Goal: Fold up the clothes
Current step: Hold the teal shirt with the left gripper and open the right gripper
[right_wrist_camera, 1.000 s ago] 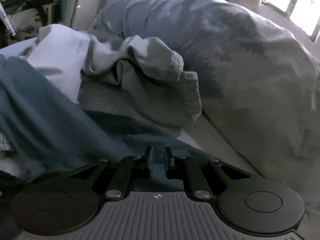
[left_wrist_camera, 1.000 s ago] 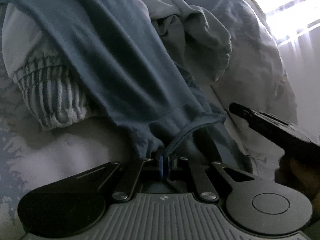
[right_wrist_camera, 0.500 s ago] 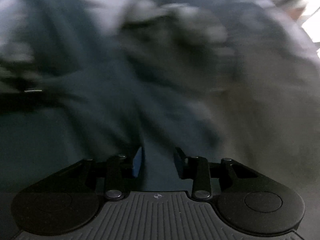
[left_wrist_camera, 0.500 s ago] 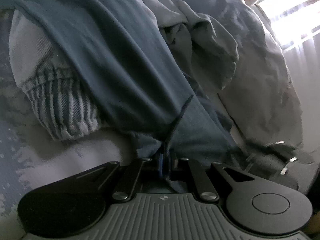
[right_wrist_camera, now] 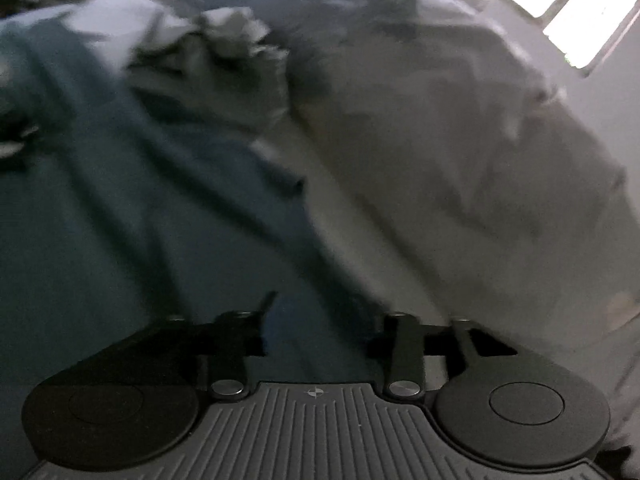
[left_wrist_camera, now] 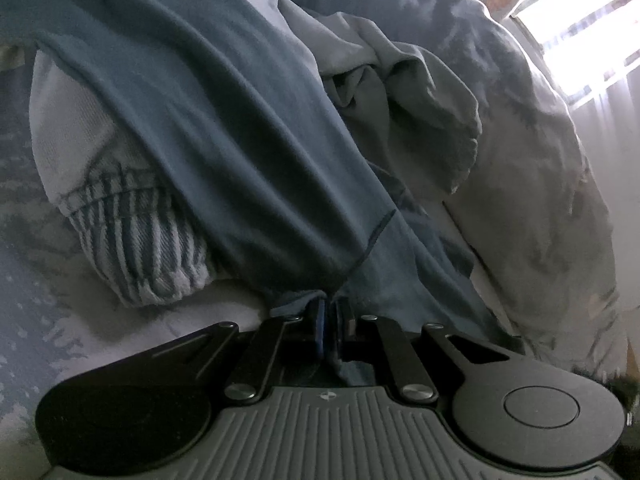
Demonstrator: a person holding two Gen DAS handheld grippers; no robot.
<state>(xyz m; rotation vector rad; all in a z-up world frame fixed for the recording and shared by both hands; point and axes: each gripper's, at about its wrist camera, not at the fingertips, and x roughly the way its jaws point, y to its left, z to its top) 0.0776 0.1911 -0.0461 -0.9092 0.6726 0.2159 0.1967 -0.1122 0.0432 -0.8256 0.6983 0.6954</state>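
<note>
Left wrist view: garment [left_wrist_camera: 248, 152] runs from upper left to bottom centre, overlying a ribbed cuff [left_wrist_camera: 140, 248] at left. Crumpled cloth [left_wrist_camera: 420, 112] upper centre, behind garment. Pillow [left_wrist_camera: 540, 200] fills right side.

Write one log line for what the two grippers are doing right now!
left gripper: shut on blue garment | right gripper: open, over blue garment | fold: not yet done

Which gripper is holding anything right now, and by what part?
Left gripper pinches the blue garment at its hem edge. Right gripper is open, holding nothing.
</note>
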